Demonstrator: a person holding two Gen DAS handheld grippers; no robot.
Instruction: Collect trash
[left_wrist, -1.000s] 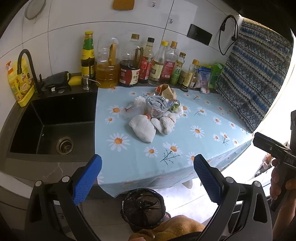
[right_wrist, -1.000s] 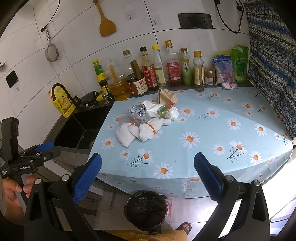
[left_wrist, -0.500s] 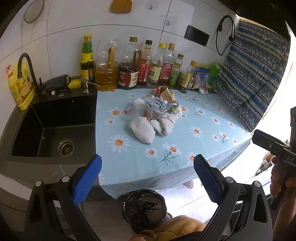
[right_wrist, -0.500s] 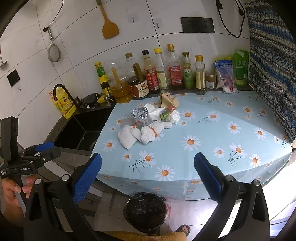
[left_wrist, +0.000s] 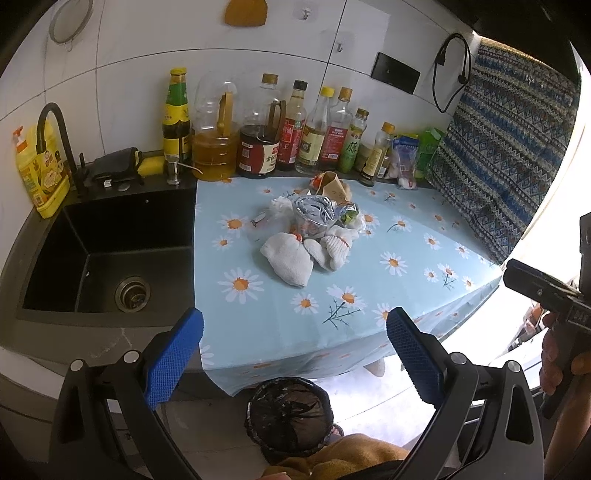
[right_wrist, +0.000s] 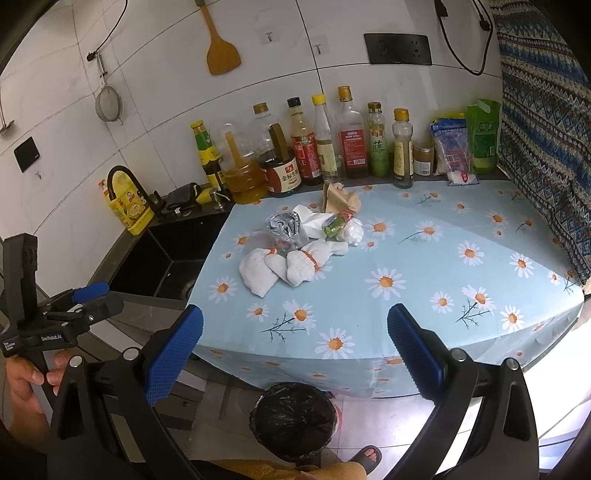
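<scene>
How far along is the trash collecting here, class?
Nothing looks done: the trash pile sits whole on the daisy tablecloth. Nothing is in hand; left gripper and right gripper are open and empty. Left: moving everything into the black-lined bin below.

Occluded / cropped regions, both wrist views.
Bin (left_wrist: 289, 417) base hidden by yellow garment (left_wrist: 343, 456); spatula (left_wrist: 242, 13) cropped at top edge; bottle labels (right_wrist: 354, 147) too small to be read.

The left tongs (left_wrist: 294, 347) hang wide apart and empty, well short of the trash pile (left_wrist: 312, 236) on the bench (left_wrist: 406, 236). A lined bin (left_wrist: 290, 415) stands on the floor below the bench edge. The sink (left_wrist: 110, 254) lies left.
</scene>
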